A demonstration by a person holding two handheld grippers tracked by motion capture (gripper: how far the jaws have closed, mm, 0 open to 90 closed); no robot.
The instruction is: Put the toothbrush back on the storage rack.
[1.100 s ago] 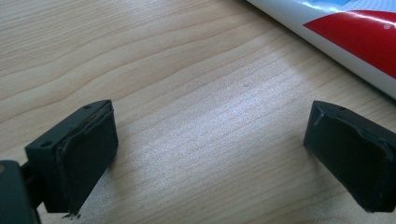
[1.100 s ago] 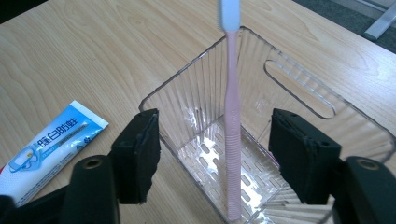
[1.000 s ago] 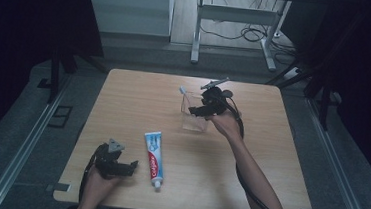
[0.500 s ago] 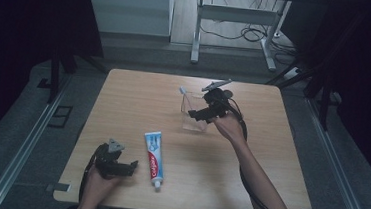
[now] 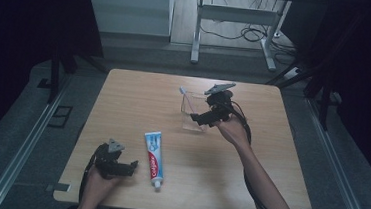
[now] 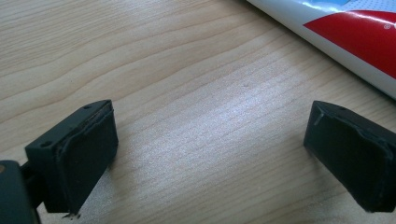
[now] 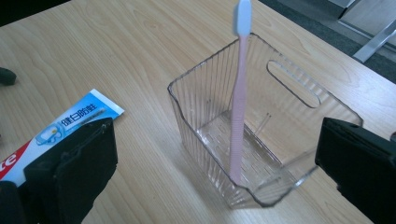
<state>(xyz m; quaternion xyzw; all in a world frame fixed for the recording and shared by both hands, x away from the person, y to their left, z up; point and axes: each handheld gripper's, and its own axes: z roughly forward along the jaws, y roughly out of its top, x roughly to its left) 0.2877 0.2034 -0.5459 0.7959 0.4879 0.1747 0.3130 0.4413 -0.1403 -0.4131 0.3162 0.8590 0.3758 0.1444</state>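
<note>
Brush's in the bin, paste is next

Toothbrush (image 7: 239, 93) stands leaning in the clear bin (image 7: 299, 88) mid-table; paste (image 5: 153, 157) lies flat near my left gripper (image 6: 210, 158); both grippers gape wide, holding nothing, right one (image 7: 215, 172) hovering at the bin; I'd say left must slide over and pinch the tube.

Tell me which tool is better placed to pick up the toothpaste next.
Left. The left tool rests open beside the toothpaste tube at the near edge; the right tool is open up at the clear bin holding the toothbrush.
</note>
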